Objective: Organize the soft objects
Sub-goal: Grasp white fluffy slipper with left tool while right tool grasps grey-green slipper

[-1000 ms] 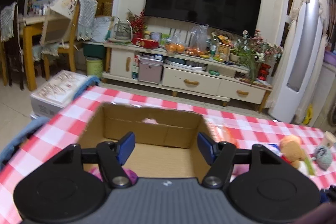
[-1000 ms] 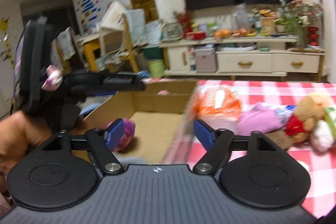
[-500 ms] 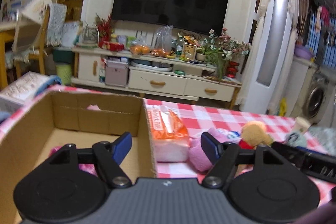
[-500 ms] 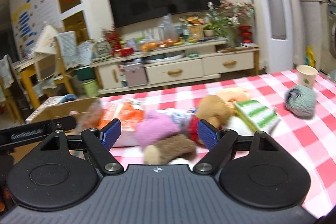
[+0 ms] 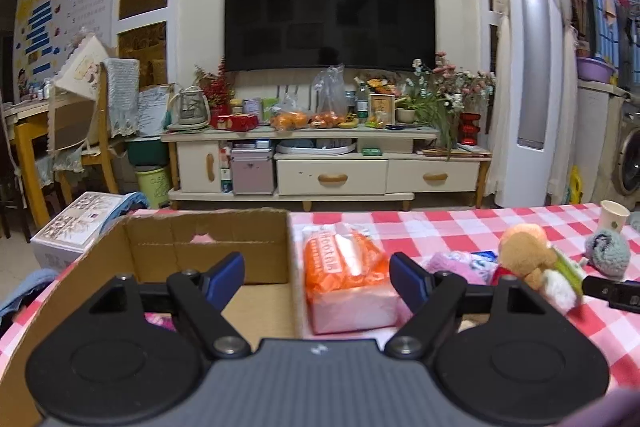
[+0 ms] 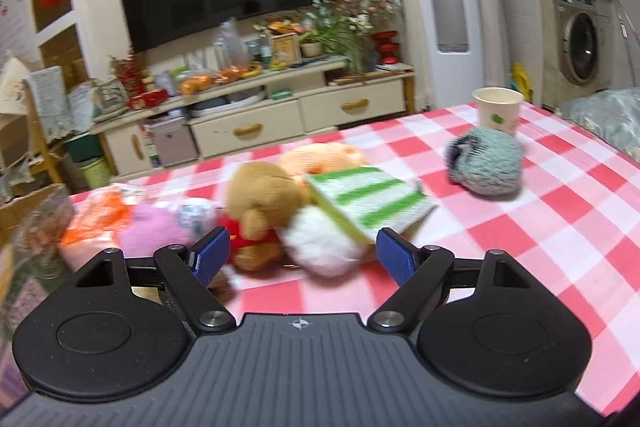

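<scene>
An open cardboard box (image 5: pixel 208 247) stands on the red-checked table, with a pink soft item (image 5: pixel 158 319) inside at its near left. An orange tissue pack (image 5: pixel 346 285) lies just right of the box. My left gripper (image 5: pixel 316 277) is open and empty, straddling the box's right wall. A brown teddy bear (image 6: pixel 256 211), a white fluffy toy (image 6: pixel 320 247), a green-striped cloth (image 6: pixel 372 203), a pink plush (image 6: pixel 156 233) and an orange plush (image 6: pixel 324 157) lie in a pile. My right gripper (image 6: pixel 302 257) is open and empty, close before the bear and white toy.
A grey-green yarn ball (image 6: pixel 486 167) and a paper cup (image 6: pixel 498 109) sit at the table's far right. The right gripper's tip (image 5: pixel 612 293) shows in the left wrist view. A TV cabinet (image 5: pixel 328 163) stands beyond the table's far edge.
Both grippers have swung right: the left from over the box to its right wall and the tissue pack, the right from the box side to the pile of plush toys. Both stay open.
</scene>
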A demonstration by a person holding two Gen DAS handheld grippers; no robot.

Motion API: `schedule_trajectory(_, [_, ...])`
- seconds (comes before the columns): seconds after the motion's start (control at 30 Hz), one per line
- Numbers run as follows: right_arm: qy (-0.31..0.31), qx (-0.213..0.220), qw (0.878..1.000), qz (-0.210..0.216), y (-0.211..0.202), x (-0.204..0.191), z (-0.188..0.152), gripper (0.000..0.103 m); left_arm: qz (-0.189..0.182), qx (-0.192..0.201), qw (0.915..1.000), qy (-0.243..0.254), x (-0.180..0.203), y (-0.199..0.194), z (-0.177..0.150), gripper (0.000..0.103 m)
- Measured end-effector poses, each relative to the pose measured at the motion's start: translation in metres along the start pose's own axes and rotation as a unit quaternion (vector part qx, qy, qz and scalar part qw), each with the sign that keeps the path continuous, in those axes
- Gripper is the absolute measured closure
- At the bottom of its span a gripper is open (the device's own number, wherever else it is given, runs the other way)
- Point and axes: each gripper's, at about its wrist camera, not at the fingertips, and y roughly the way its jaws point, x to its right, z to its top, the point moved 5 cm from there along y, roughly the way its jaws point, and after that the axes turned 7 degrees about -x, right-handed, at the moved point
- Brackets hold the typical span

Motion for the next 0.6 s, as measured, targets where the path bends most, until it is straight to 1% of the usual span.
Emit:
schedule_trajectory(0.13, [0.008, -0.004, 1.000, -0.027, 0.009, 0.019, -0.001, 0.002, -0.027, -0.004, 0.9996, 0.001, 0.016, -0.002, 0.002, 0.022])
schedule_trajectory(0.33, [0.033, 0.008, 0.997, -0.070, 0.010, 0.052, 0.003, 0.000, -0.082, -0.034, 0.9955, 0.031, 0.054, 0.000, -0.009, 0.022])
schedule_trajectory(0.5, [0.069, 0.017, 0.992, -0.105, 0.016, 0.095, 0.013, 0.000, -0.130, -0.074, 0.9876, 0.048, 0.091, 0.006, -0.028, 0.022])
schedule_trajectory(0.6, [0.092, 0.020, 0.990, -0.105, 0.023, 0.123, 0.021, 0.000, -0.154, -0.101, 0.9812, 0.056, 0.112, 0.011, -0.041, 0.022])
